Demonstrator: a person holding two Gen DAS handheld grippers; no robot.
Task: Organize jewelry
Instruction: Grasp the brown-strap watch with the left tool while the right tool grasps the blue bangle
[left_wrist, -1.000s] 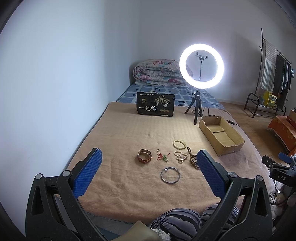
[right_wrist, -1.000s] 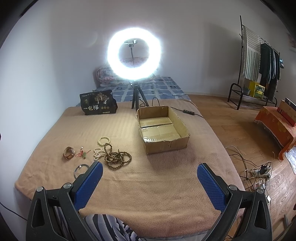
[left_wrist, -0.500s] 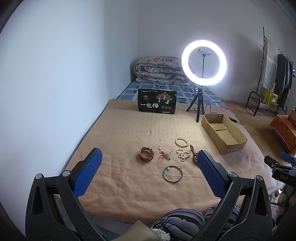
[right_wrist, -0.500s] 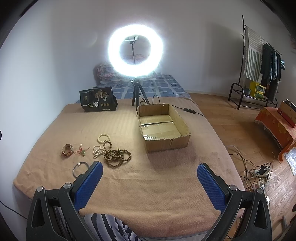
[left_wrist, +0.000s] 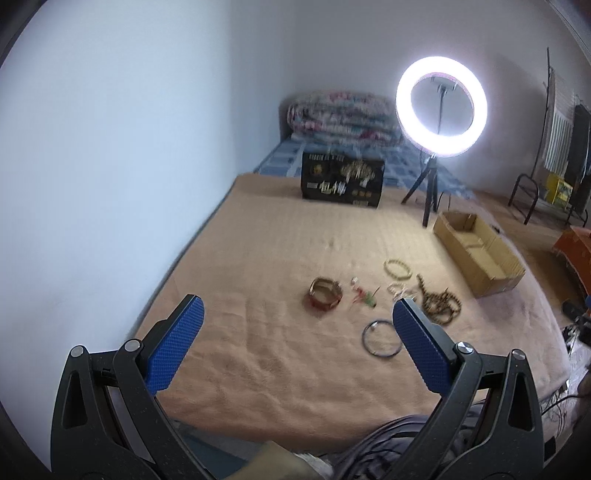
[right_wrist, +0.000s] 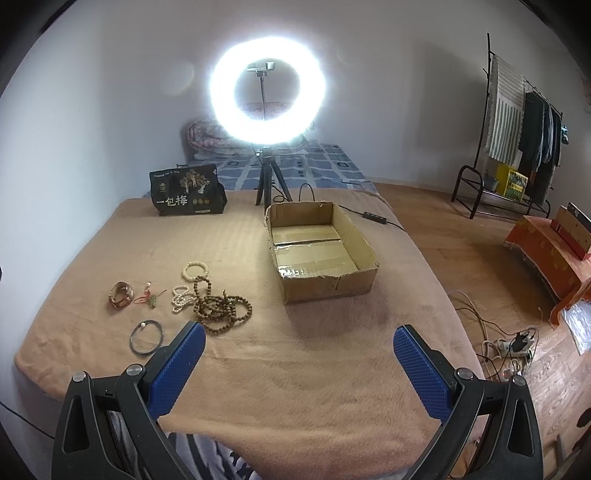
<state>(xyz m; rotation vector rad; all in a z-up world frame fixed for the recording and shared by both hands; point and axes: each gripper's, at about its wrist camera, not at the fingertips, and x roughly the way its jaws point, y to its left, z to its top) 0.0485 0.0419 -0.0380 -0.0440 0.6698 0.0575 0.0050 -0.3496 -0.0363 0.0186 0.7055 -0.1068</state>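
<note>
Jewelry lies on a tan blanket (right_wrist: 303, 369): a brown bangle (left_wrist: 324, 294) (right_wrist: 120, 295), a red and green charm (right_wrist: 149, 297), a white bead bracelet (right_wrist: 195, 270), a pearl strand (right_wrist: 181, 295), a brown bead necklace (right_wrist: 221, 310) (left_wrist: 439, 302) and a dark metal ring bangle (left_wrist: 380, 338) (right_wrist: 146, 337). An open, empty cardboard box (right_wrist: 317, 251) (left_wrist: 478, 251) stands to their right. My left gripper (left_wrist: 295, 314) is open and empty, above the blanket's near edge. My right gripper (right_wrist: 299, 343) is open and empty, near the box's front.
A lit ring light on a tripod (right_wrist: 267, 92) stands behind the box, with a cable (right_wrist: 369, 216). A black printed bag (right_wrist: 186, 195) stands at the back. A folded quilt (left_wrist: 343, 118) lies beyond. A clothes rack (right_wrist: 517, 129) and floor cables (right_wrist: 509, 343) are at right.
The left gripper has swung left and moved closer, so the jewelry now sits right of centre and its view is blurred. The right gripper has edged forward slightly. Both stay open.
</note>
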